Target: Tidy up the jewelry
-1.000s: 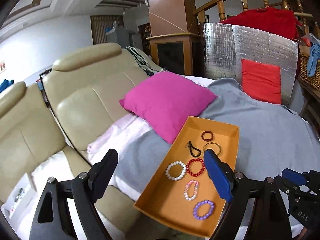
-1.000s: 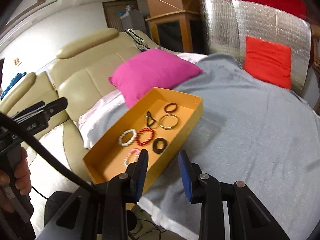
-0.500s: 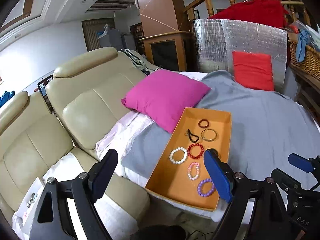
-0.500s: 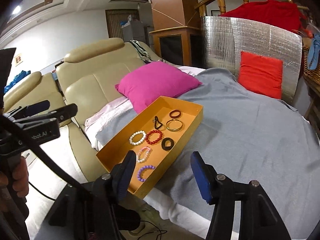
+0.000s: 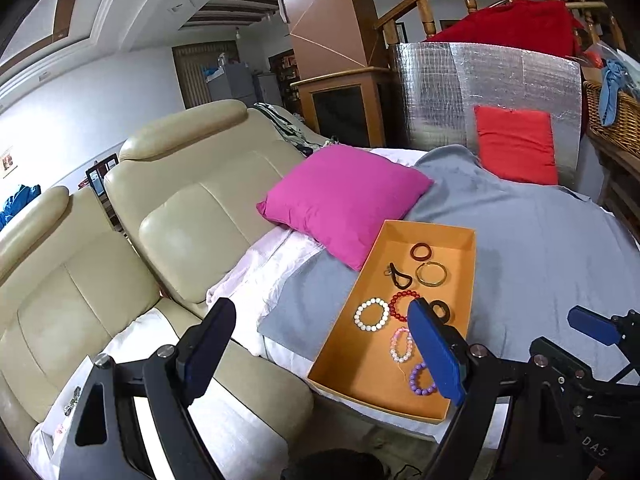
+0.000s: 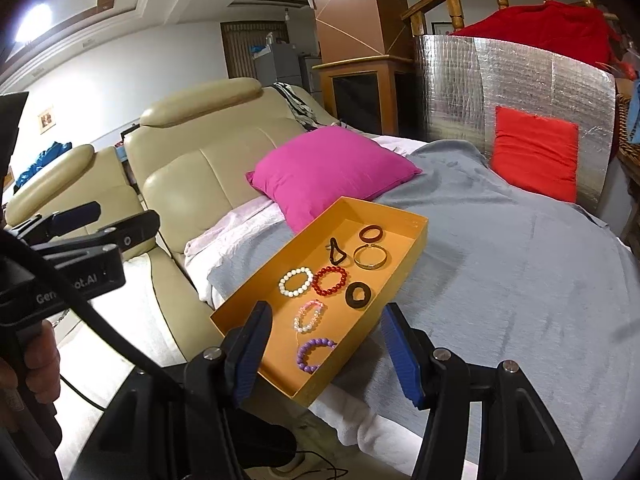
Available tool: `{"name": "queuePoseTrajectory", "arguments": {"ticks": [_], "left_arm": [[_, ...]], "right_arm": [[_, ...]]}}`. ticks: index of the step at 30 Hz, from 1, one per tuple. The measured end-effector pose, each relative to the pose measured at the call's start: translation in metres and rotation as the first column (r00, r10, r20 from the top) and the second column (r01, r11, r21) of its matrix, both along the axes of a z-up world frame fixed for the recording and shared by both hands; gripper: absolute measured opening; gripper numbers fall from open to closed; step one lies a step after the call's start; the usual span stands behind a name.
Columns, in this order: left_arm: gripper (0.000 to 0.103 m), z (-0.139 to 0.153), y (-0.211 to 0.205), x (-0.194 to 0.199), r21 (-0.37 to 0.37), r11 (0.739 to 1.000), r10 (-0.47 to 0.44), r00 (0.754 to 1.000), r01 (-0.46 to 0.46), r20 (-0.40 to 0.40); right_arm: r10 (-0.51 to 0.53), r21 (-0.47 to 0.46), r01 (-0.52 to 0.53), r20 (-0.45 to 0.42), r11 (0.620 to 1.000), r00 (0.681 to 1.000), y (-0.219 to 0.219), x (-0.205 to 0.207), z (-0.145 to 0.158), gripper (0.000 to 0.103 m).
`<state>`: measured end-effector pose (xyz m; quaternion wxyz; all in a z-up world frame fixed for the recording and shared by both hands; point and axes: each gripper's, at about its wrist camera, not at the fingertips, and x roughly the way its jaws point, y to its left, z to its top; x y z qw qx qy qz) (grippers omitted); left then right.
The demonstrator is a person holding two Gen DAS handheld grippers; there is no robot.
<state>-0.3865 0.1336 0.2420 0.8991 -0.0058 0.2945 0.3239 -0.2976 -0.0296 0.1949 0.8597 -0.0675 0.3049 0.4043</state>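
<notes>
An orange tray lies on a grey blanket and holds several bracelets: white beads, red beads, a black ring, a gold bangle, pink beads and purple beads. My right gripper is open and empty, hanging just in front of the tray's near end. My left gripper is open and empty, left of the tray's near end over the sofa edge.
A magenta pillow lies behind the tray. A red cushion leans on a silver foil panel. The grey blanket spreads to the right. Beige leather sofa seats stand to the left.
Both grippers have drawn back and up from the tray, so it looks smaller and farther. My right gripper's jaws have opened wider. The bracelets have not moved.
</notes>
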Motion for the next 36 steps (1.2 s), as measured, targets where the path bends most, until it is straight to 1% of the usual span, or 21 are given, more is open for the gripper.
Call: {"name": "queuePoseTrajectory", "arguments": {"ticks": [21,36], "left_arm": [[0.088,0.000,0.010,-0.003,-0.012,1.000,0.021,1.000,-0.021,0.002],[0.088,-0.001,0.018,-0.009,-0.031,0.999,0.025,1.000,-0.024,0.015]], "right_arm": [[0.013,-0.010,-0.013,0.011,1.000,1.000,0.016,0.002,0.002,0.061],[0.004,-0.020,-0.003,0.026,1.000,1.000,0.020,0.003,0.003,0.061]]}}
